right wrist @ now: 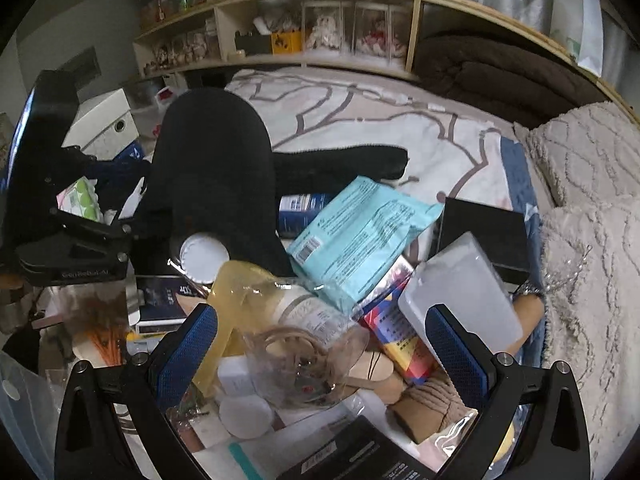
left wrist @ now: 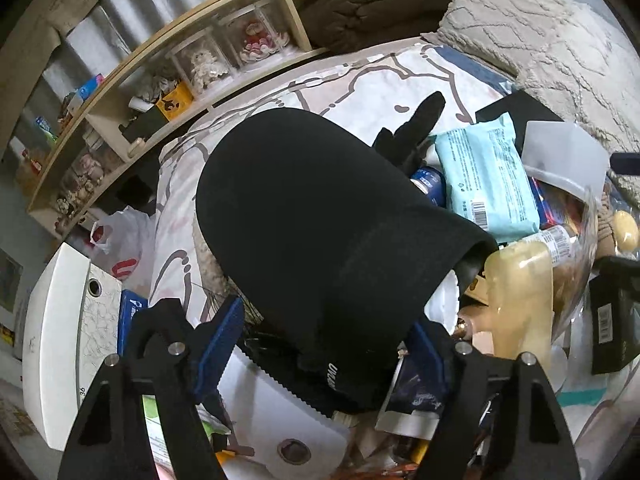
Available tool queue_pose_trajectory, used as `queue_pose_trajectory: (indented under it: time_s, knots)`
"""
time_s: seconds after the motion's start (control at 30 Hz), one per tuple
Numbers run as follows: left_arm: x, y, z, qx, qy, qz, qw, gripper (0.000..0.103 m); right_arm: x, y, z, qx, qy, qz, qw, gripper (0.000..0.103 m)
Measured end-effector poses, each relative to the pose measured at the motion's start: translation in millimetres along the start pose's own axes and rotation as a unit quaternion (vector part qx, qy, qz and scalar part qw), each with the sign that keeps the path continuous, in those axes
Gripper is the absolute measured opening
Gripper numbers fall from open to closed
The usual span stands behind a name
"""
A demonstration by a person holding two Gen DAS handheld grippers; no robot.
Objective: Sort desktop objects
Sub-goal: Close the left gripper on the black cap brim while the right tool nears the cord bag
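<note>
A: What fills the space ahead of the left gripper (left wrist: 320, 354)?

B: The bedspread (left wrist: 360, 80), white with brown lines, runs out beyond the fingertips. Over it, the black cap (left wrist: 312, 232) rises straight up from between the two fingers; its lower edge sits in the gap between the blue pads (left wrist: 218, 344). The jaws stand fairly wide, and I cannot tell whether the pads actually press the fabric.

A: And the right gripper (right wrist: 320, 354)?

B: Spread wide, nothing between its fingers. It hangs over the heap, which lies directly beneath and just ahead of it.

A: Where is the cap from there?

B: Ahead and to the left (right wrist: 216, 168), with the left gripper's black body (right wrist: 72, 240) just left of it.

A: What comes next in size?

B: The light blue packet (right wrist: 360, 236), ahead and slightly to the right of the right gripper's fingertips, lying tilted on the pile. Just ahead of the right finger lies a frosted plastic box (right wrist: 460, 292), its corner over a black box (right wrist: 484, 232). Near the left finger there is a yellowish translucent bottle (right wrist: 236, 300) with a white lid (right wrist: 204, 256). A crumpled clear bag (right wrist: 312, 364) lies between the fingers, below them.

A: Anything smaller?

B: A dark blue tube (right wrist: 298, 210), beyond the packet's far edge, touching the cap's fabric.
</note>
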State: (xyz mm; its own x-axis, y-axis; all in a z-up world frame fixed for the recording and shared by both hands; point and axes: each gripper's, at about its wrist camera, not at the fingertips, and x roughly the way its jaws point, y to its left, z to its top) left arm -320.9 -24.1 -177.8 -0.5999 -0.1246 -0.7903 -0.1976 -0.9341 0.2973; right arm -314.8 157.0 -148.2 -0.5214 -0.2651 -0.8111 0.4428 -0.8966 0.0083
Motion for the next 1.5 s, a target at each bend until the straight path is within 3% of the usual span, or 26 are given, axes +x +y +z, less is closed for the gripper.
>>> queue_pose_trajectory:
  time_s: [0.2, 0.4, 0.47, 0.63, 0.73, 1.1, 1.5]
  knots:
    - [-7, -13, 2, 0.043, -0.030, 0.014, 0.9986, 0.069, 5, -10, -2, 0.026, 0.021, -0.001, 0.999, 0.103]
    - [-8, -16, 6, 0.055, -0.040, 0.011, 0.9976, 0.056, 12, 1, -3, -0.008, 0.039, 0.007, 0.999, 0.068]
    - [-8, -11, 8, 0.038, -0.040, 0.011, 0.9984, 0.053, 15, 3, -4, -0.016, 0.048, 0.008, 0.999, 0.046]
    - [-8, 9, 10, -0.017, -0.041, 0.021, 0.9988, 0.053, 11, -8, -4, 0.010, 0.040, 0.009, 0.999, 0.021]
    - [-9, 20, 10, -0.051, -0.041, 0.013, 0.9978, 0.053, 8, -9, -4, 0.014, 0.031, 0.010, 0.999, 0.020]
    - [-12, 40, 10, -0.095, -0.055, 0.033, 0.9934, 0.053, 3, -15, 1, 0.034, 0.013, 0.000, 0.999, 0.020]
    - [-29, 68, 7, -0.168, -0.096, 0.055, 0.9795, 0.053, 1, -15, 1, 0.042, 0.008, 0.015, 0.999, 0.020]
